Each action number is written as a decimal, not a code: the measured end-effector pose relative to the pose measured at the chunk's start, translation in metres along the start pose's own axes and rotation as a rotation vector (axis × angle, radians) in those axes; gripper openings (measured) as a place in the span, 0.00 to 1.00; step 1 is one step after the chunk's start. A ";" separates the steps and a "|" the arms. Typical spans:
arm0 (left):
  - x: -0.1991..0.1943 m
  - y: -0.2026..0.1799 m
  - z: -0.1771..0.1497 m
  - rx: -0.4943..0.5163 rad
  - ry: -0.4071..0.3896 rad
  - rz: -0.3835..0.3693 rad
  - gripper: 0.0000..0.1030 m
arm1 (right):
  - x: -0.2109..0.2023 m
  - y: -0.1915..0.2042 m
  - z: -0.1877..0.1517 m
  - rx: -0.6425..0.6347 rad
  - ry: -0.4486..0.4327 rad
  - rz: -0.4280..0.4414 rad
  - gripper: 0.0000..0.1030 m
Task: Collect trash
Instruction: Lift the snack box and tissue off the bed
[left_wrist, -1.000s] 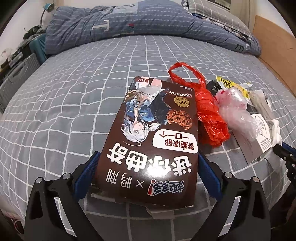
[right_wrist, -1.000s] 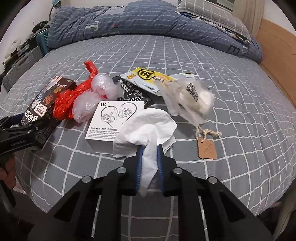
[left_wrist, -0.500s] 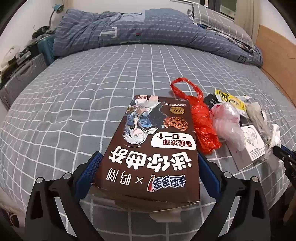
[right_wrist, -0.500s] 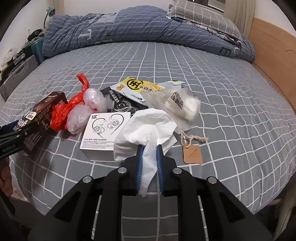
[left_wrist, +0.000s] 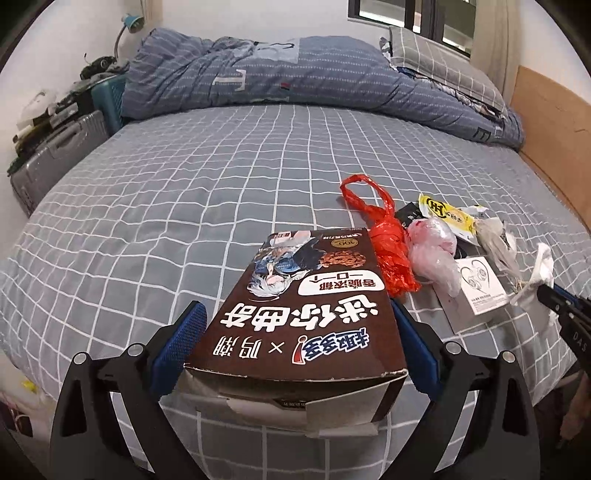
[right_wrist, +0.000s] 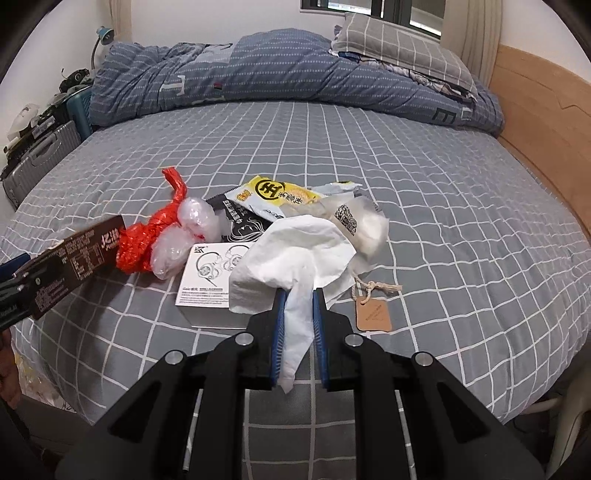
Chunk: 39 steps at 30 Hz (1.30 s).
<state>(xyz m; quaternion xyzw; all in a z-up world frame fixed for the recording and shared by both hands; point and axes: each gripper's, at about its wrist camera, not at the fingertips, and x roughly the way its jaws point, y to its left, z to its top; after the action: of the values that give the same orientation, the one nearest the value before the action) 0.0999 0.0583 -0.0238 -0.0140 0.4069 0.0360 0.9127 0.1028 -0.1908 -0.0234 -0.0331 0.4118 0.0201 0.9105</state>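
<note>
The left gripper (left_wrist: 295, 343) had its jaws spread wide and clamped on the sides of a brown cookie box (left_wrist: 306, 306), which hung clear of the bed (left_wrist: 166, 206); gripping the 2 long edges likely kept the flat carton level for carrying off. The right gripper (right_wrist: 298, 321) had its jaws nearly shut on a white tissue (right_wrist: 295, 258), pinching a twisted tail so the loose sheet bunched above the pads.

The rest of the trash lay on the checked sheet in 1 cluster: a red plastic bag (right_wrist: 147, 236), a clear crumpled bag (right_wrist: 184, 236), a yellow snack wrapper (right_wrist: 280, 194), a white earphone box (right_wrist: 210, 277) and a brown paper tag (right_wrist: 373, 314) on string. I'd guess it was heaped there for picking piece by piece.

The cookie box showed large white Chinese characters, an anime figure, a cookie picture and a "100" seal. The earphone box bore a line drawing of earphones; its small print was unreadable. The wrapper's circular logo I couldn't make out.
</note>
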 end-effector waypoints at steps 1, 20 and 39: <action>-0.002 0.000 -0.001 0.003 0.000 0.000 0.91 | -0.002 0.001 0.000 -0.001 -0.004 0.003 0.14; -0.052 0.035 -0.039 -0.046 -0.021 0.054 0.91 | -0.017 0.035 -0.016 -0.076 0.004 0.108 0.14; -0.090 0.019 -0.055 -0.065 -0.063 0.010 0.90 | -0.059 0.036 -0.033 -0.079 -0.046 0.102 0.14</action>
<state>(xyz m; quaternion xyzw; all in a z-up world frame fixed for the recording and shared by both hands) -0.0024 0.0697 0.0059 -0.0404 0.3765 0.0544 0.9239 0.0371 -0.1579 -0.0023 -0.0477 0.3907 0.0836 0.9155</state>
